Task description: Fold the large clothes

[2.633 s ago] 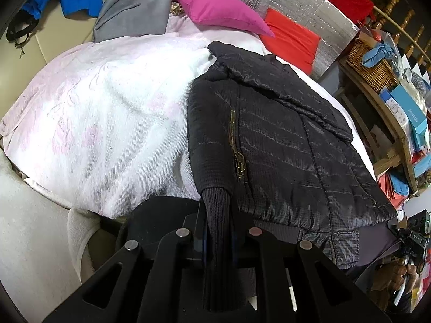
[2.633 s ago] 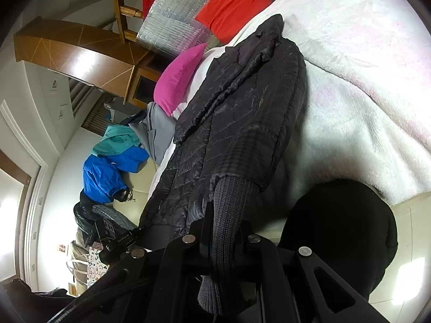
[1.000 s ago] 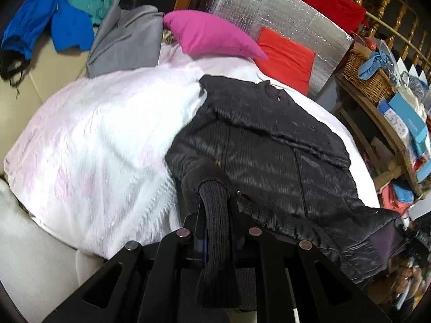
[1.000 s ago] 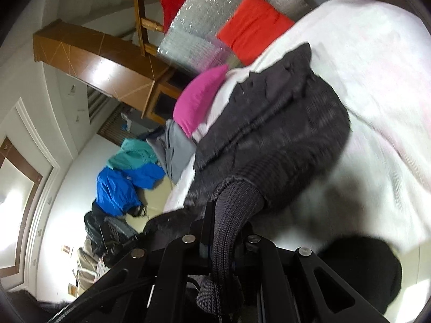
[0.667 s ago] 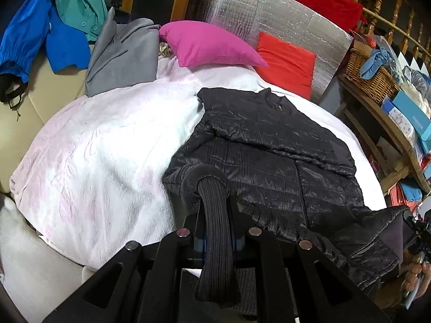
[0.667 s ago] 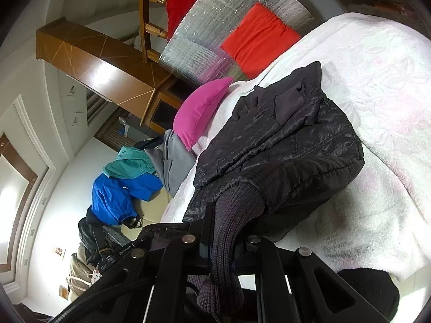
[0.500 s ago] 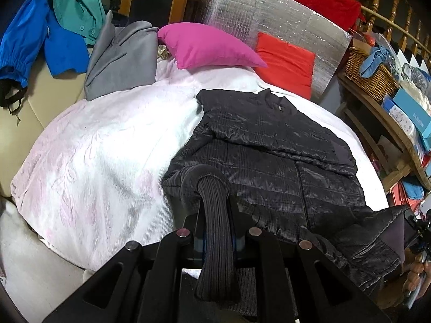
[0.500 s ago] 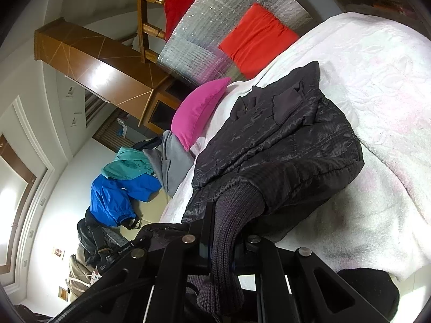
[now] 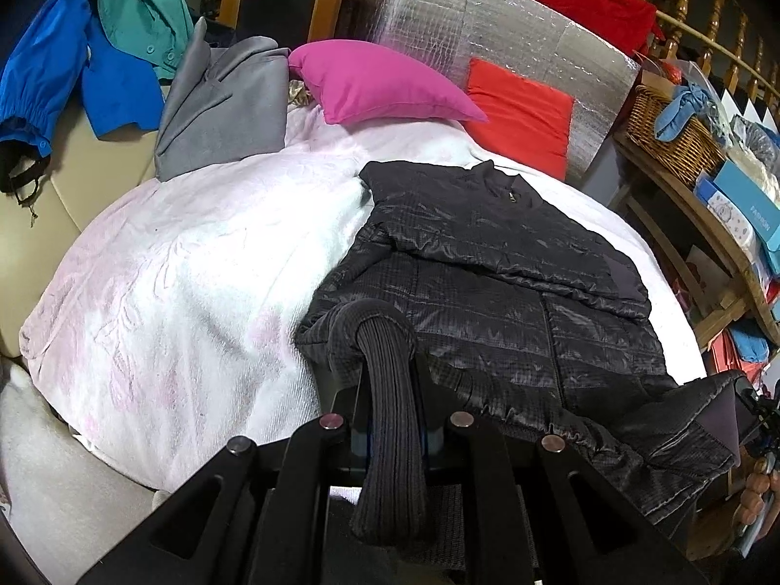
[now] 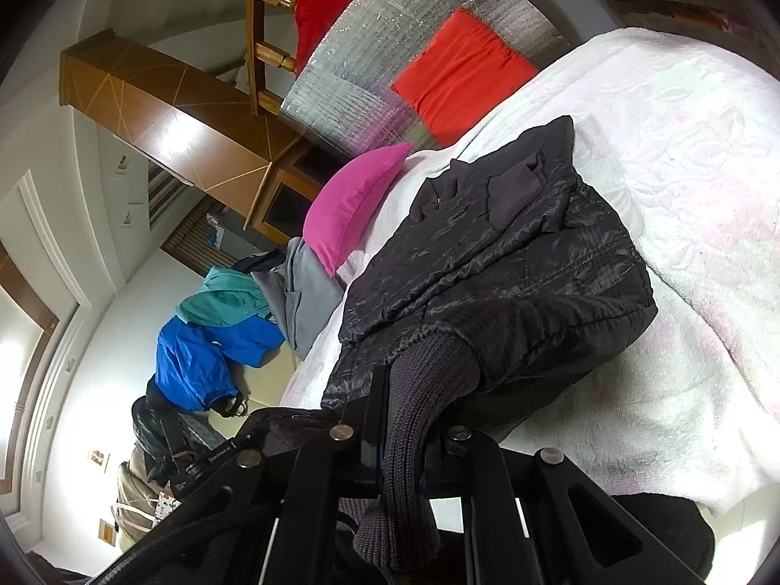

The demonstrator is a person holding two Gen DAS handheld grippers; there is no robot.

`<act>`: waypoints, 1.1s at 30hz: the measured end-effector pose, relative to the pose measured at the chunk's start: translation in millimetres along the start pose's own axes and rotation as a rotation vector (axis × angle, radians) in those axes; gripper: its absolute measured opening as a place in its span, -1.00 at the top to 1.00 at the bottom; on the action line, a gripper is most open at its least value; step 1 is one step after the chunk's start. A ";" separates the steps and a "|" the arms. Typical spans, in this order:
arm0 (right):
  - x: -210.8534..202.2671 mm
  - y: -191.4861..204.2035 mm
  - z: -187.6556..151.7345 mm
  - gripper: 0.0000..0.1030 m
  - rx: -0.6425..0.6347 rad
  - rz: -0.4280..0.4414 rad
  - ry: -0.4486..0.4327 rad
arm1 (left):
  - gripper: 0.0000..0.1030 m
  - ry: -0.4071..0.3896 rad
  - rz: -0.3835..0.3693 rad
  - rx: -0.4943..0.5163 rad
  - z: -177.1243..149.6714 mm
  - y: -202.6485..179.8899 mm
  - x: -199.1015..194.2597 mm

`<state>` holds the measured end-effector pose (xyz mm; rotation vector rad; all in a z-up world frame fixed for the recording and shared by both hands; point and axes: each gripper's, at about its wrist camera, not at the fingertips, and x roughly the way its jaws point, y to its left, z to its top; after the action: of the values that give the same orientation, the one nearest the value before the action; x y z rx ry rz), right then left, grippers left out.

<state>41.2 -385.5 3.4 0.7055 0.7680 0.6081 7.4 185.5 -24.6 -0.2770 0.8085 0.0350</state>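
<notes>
The left tool (image 9: 392, 431) is closed on the ribbed knit hem (image 9: 390, 419) of a black quilted jacket (image 9: 492, 302), the knit band squeezed between its two fingers and hanging down toward the camera. The right tool (image 10: 404, 438) is likewise clamped on a ribbed knit band (image 10: 414, 419) at the jacket's other bottom corner, the fabric pinched tight and drooping over the tool's frame. In the left view, the right tool shows at the far right edge with the jacket's corner (image 9: 702, 414) lifted up to it.

The jacket lies on a bed covered with a white and pale pink blanket (image 9: 195, 263), on the right half of the bed as the left camera sees it. Its collar (image 9: 492, 185) points toward the head of the bed, and a sleeve is folded across the chest. The bottom edge is raised off the blanket by both tools and curls back over the body of the jacket.

At the head of the bed rest a pink pillow (image 9: 375, 83) and a red cushion (image 9: 521, 112), the cushion leaning against a silver foil panel (image 9: 468, 34). A grey garment (image 9: 224, 102) lies beside the pink pillow, with blue (image 9: 112, 87) and teal (image 9: 141, 14) clothes further left.

On a wooden shelf (image 9: 682, 204) right of the bed stands a wicker basket (image 9: 668, 131) holding a blue cloth (image 9: 682, 102).
</notes>
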 end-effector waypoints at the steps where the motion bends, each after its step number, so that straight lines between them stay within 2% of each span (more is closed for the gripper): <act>1: -0.8 1.4 -0.5 0.83 -0.006 -0.003 -0.001 | 0.75 0.000 0.001 0.001 -0.1 0.1 0.2; 22: 1.0 -10.7 -4.9 0.83 0.013 0.028 0.004 | 0.75 0.009 0.065 0.059 3.2 -14.4 4.6; 33: 0.3 -8.1 -7.5 0.83 0.013 0.003 0.010 | 0.75 0.005 0.052 0.058 4.7 -14.9 5.8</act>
<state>37.4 -387.8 -6.7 0.7160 0.7808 0.6097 16.9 171.9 -22.2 -0.2009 0.8204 0.0597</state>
